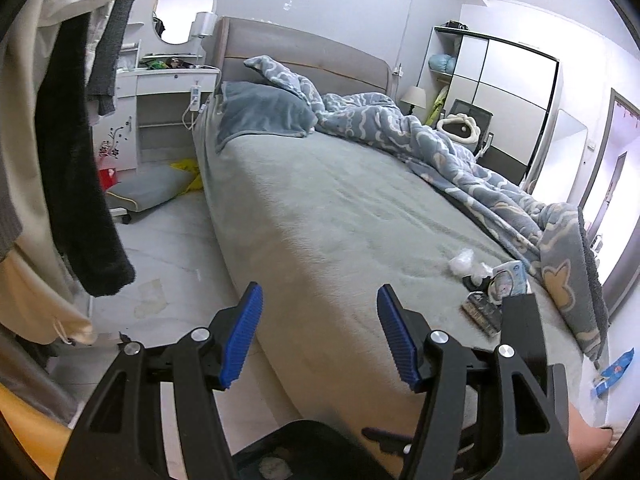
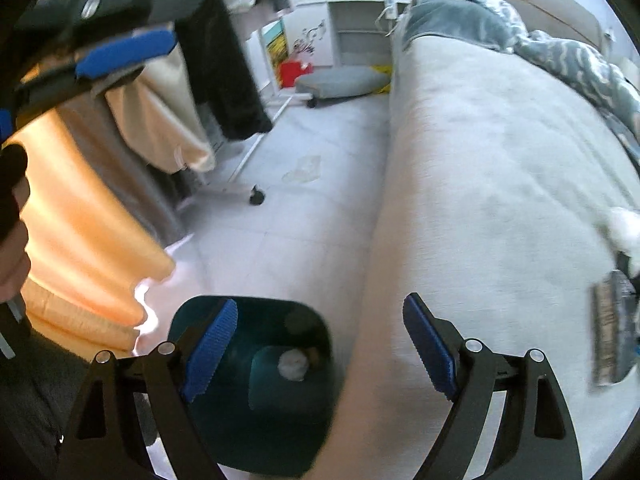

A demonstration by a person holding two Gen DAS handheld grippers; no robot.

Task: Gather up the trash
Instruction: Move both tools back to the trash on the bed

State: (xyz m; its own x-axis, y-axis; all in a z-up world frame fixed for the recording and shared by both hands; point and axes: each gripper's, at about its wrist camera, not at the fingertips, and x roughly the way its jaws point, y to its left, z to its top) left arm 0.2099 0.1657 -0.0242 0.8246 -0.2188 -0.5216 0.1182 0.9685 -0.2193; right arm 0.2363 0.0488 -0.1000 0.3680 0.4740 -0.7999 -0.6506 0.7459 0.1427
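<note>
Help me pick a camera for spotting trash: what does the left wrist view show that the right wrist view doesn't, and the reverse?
Only the left wrist view shows the wardrobe, the oval mirror, the blue wrapper on the floor and the tissue packet on the bed.

Only the right wrist view looks into the teal bin, with a crumpled tissue at its bottom.

Both show the bed, the white wads, the dark wrapper and open, empty jaws.

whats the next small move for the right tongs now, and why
Probably swing the right tongs toward the crumpled white tissue wads on the grey bed sheet. The tongs are open and empty, one white wad already lies in the teal bin, and litter remains on the bed.
</note>
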